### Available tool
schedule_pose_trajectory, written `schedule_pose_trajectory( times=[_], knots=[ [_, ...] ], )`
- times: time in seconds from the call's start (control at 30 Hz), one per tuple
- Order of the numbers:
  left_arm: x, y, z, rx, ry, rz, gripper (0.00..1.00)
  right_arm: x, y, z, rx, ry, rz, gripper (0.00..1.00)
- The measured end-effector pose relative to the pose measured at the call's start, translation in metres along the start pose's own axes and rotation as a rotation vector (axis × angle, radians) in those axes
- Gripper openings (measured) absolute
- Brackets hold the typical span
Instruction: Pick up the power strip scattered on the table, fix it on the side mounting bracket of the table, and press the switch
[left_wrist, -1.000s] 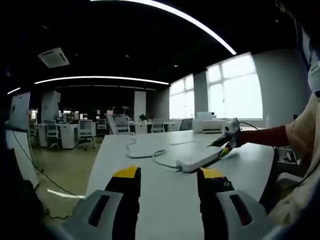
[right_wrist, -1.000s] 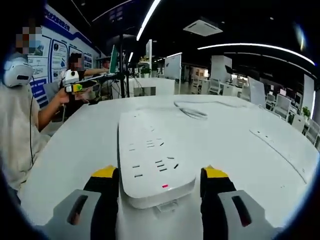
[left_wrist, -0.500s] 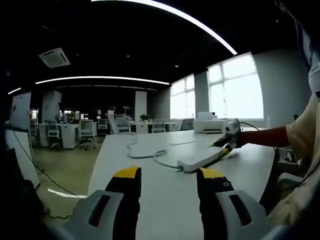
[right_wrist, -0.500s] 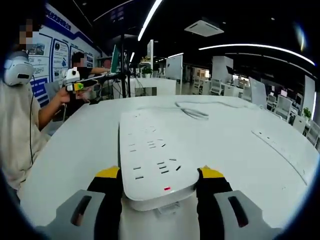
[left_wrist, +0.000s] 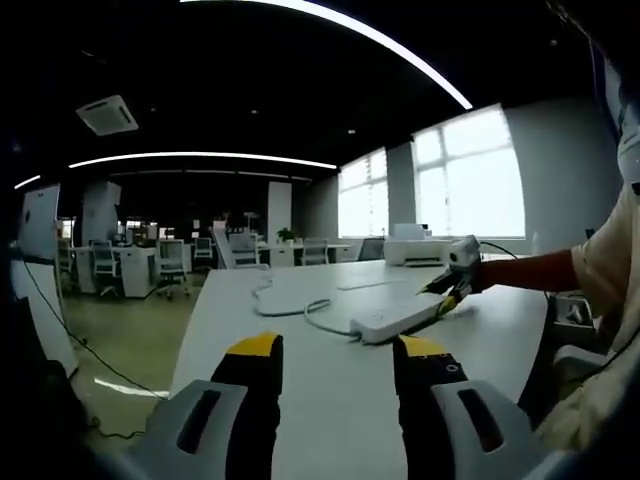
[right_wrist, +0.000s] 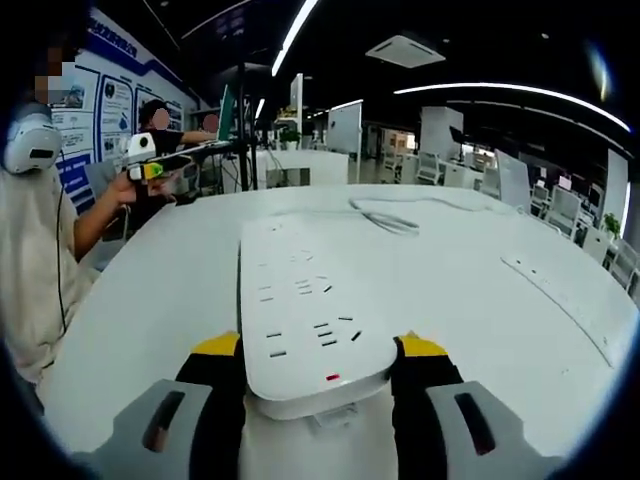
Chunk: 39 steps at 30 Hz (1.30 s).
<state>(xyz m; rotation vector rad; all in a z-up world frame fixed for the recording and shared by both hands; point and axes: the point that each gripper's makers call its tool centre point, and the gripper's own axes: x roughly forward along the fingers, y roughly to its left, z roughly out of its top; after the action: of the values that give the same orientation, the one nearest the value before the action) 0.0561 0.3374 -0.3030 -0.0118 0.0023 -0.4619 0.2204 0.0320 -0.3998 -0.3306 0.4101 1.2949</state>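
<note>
The white power strip (right_wrist: 298, 305) lies lengthwise on the white table (right_wrist: 470, 320), its red switch light at the near end. My right gripper (right_wrist: 320, 352) is shut on that near end, a yellow-tipped jaw pressed against each side. In the left gripper view the power strip (left_wrist: 398, 318) sits right of centre, with the right gripper (left_wrist: 452, 288) holding its far end. Its cable (left_wrist: 292, 306) curls away across the table. My left gripper (left_wrist: 335, 350) is open above the table's near part with nothing between its jaws. The left gripper (right_wrist: 148, 170) appears at far left, held by a hand.
A flat white strip (right_wrist: 548, 288) lies along the table's right side. The person's sleeve and body (left_wrist: 600, 270) stand at the right edge. Desks and chairs (left_wrist: 130, 265) fill the room behind, and a second person (right_wrist: 160, 125) sits by a monitor stand.
The right jaws have closed in a little onto the power strip's sides. The left gripper has barely moved.
</note>
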Motion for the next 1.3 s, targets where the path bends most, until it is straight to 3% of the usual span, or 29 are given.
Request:
schedule_pose_trajectory(
  times=[0.77,1.3],
  knots=[
    [-0.001,-0.001,0.004,0.001,-0.011,0.001,0.49,-0.011,0.004,0.003,0.032,0.029,-0.005,0.51],
    [-0.006,0.002,0.009,0.004,-0.014,0.009,0.48,-0.013,0.015,0.006,0.131,0.09,-0.025,0.51]
  ],
)
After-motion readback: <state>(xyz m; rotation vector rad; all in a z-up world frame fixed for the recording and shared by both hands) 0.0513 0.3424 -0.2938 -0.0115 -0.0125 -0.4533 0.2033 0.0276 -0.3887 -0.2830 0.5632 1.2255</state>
